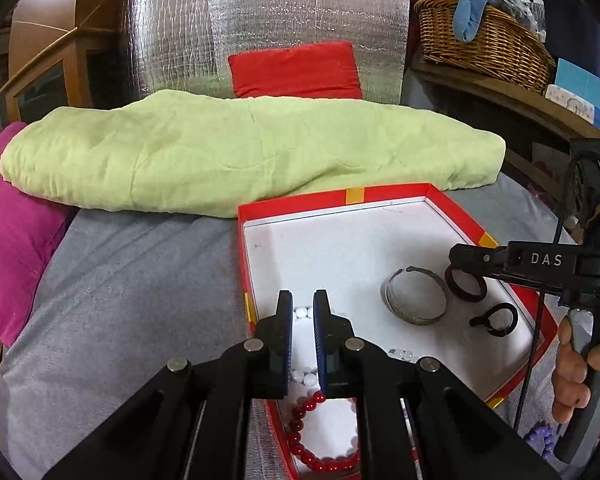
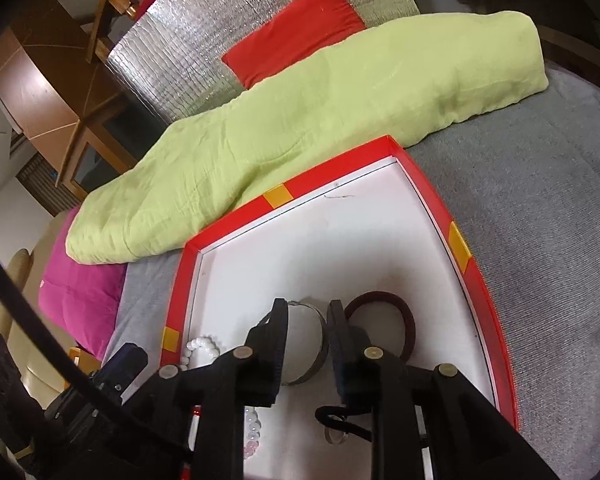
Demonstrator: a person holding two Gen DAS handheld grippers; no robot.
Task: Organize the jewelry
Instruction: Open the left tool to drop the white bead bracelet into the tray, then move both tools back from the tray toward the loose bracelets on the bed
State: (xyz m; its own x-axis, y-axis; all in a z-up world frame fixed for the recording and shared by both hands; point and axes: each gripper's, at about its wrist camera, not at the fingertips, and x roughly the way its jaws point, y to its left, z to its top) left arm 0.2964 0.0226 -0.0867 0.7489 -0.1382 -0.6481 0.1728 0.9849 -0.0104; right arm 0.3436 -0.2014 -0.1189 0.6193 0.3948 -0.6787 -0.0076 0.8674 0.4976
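Inside red box [image 2: 480, 280], maroon ring [image 2: 384, 300] just right of right claw [image 2: 307, 312], parted, empty.

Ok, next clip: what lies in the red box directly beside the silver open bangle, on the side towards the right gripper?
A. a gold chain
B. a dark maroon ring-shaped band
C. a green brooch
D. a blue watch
B: in the left wrist view a dark maroon band lies right beside the silver bangle on the white floor of the red box, under the right gripper.

Right gripper [image 2: 307, 312] hovering, jaws parted, over silver bangle [image 2: 314, 354] and maroon ring [image 2: 396, 312] inside red box [image 2: 476, 280]
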